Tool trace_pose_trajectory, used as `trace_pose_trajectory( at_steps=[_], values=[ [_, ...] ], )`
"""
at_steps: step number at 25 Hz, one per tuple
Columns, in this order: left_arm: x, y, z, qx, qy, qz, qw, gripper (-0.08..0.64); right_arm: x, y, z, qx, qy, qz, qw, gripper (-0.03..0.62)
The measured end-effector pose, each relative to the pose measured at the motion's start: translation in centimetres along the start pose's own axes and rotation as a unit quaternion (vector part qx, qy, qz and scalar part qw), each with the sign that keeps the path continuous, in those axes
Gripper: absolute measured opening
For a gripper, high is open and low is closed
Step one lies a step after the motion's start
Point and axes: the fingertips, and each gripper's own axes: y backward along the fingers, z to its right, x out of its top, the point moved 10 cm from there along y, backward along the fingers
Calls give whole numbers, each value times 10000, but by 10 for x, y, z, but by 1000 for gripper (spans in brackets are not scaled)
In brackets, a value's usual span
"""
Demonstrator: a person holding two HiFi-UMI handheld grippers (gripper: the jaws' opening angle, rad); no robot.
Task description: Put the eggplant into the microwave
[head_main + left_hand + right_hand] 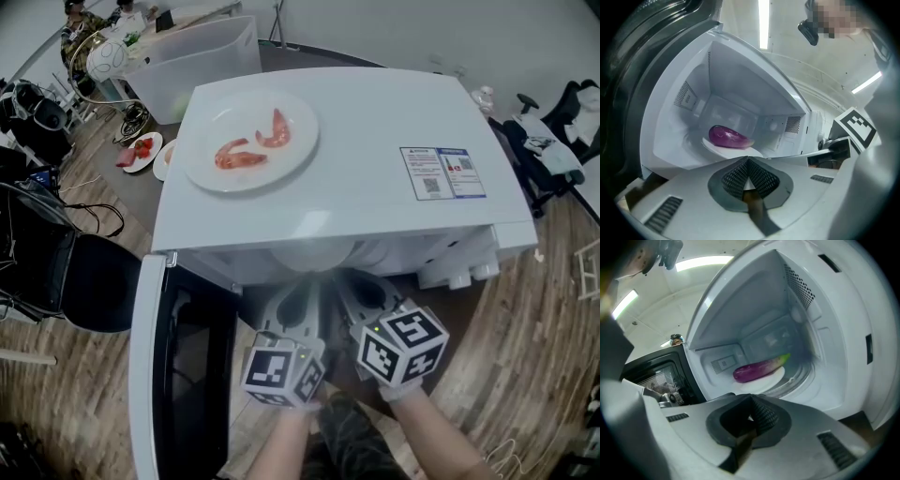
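Observation:
The purple eggplant (727, 137) (760, 369) lies on a white plate (761, 382) inside the open white microwave (356, 197), green stem end to the right in the right gripper view. The head view hides the cavity under the microwave's top. Its door (183, 375) is swung out to the left. Both grippers hover just outside the opening, pointing in, apart from the eggplant. My left gripper (307, 286) (747, 161) is shut with nothing between its jaws. Beside it, my right gripper (352, 281) (751, 401) is likewise shut and empty.
A white plate (202, 159) with shrimp pieces (242, 155) rests on top of the microwave. Behind it stands a clear plastic bin (197, 61). A black chair (94, 281) is at the left and an office chair (562, 141) at the right on the wooden floor.

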Motion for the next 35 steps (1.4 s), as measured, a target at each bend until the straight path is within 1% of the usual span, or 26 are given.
trace_pose_trajectory(
  at_steps=[12, 18, 21, 25, 29, 35],
  values=[
    [1, -3, -1, 82, 155, -21, 9998, 1, 0, 0, -1, 84, -37, -38, 10000, 0],
    [5, 4, 5, 38, 112, 80, 9999, 0, 1, 7, -6, 181, 49, 6, 9998, 0],
    [7, 11, 9, 56, 87, 104, 9999, 1, 0, 14, -12, 247, 37, 104, 9996, 0],
    [9, 23, 15, 55, 50, 108, 9999, 0, 0, 27, -21, 233, 245, 232, 9992, -2],
    [10, 40, 23, 35, 31, 114, 9999, 0, -3, 43, -31, 281, 234, 262, 9990, -2],
    [12, 66, 40, -72, -64, 116, 9999, 0, -8, 69, -52, 312, 374, 320, 9983, -3]
  ],
)
